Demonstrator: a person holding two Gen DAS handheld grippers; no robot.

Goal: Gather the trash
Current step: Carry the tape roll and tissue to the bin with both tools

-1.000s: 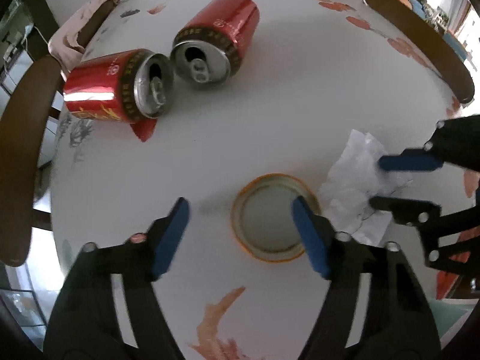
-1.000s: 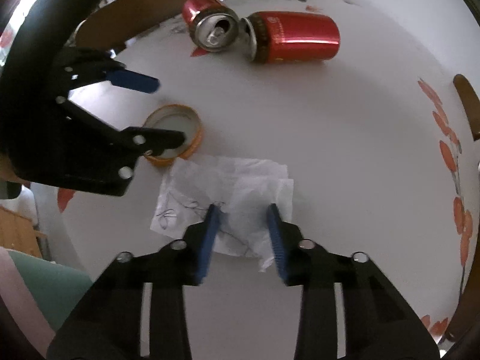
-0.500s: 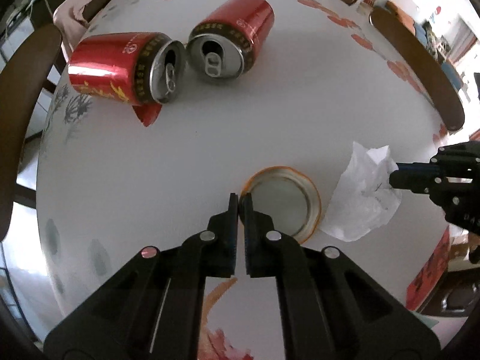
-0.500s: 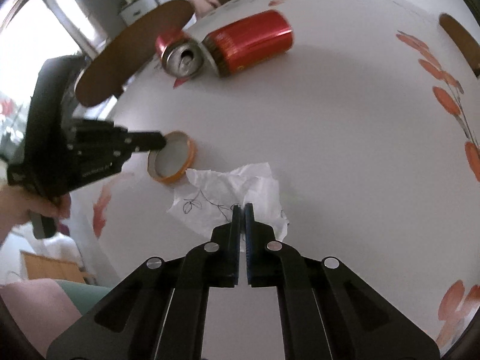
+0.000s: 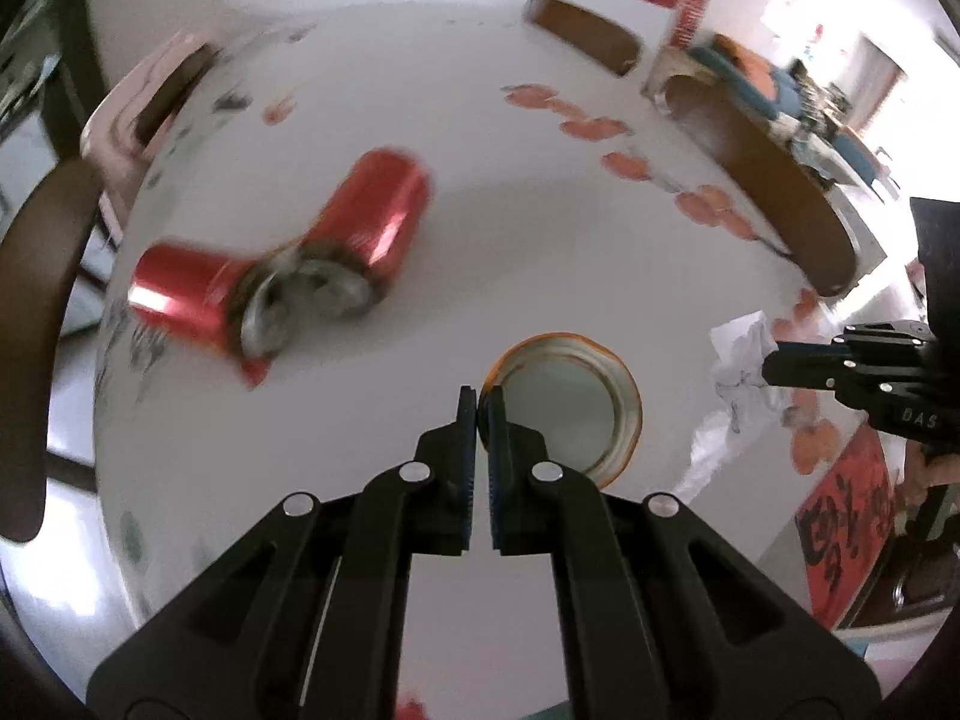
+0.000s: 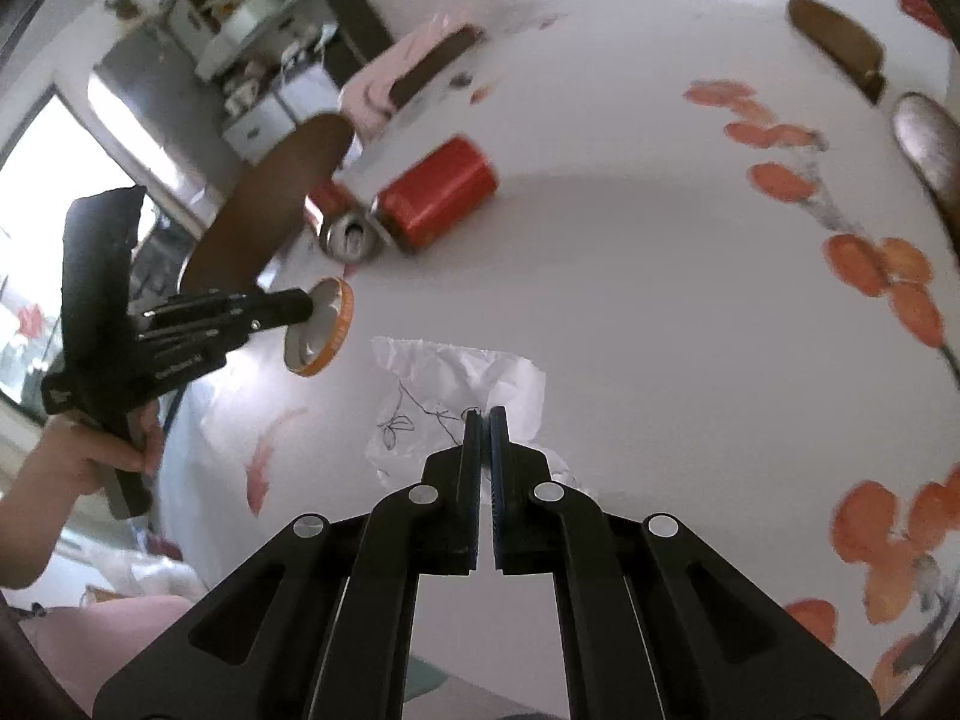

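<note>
My left gripper [image 5: 478, 399] is clamped on the rim of the orange-edged jar lid [image 5: 567, 402], pinching its near-left edge between the blue pads. In the right wrist view the lid [image 6: 321, 324] hangs tilted at the tip of that gripper [image 6: 303, 306], clear of the table [image 6: 630, 300], with my left hand [image 6: 84, 462] wrapped round the handle.

My right gripper [image 6: 485, 420] is closed tight on the crumpled white paper [image 6: 456, 396], which carries thin pen scribbles; the sheet bunches up around the fingertips. From the left wrist view the same paper [image 5: 741, 354] hangs from the tip of the right gripper [image 5: 771, 363] over the table's right edge.

Farther back on the white table, two red cans lie on their sides, touching at their open tops in a V: one can [image 5: 384, 216] points away to the right, the other can [image 5: 186, 300] points left. Both are blurred. Brown chair backs [image 5: 36, 324] ring the table, and a pink cloth [image 6: 384, 90] is draped over one of them at the far side.
</note>
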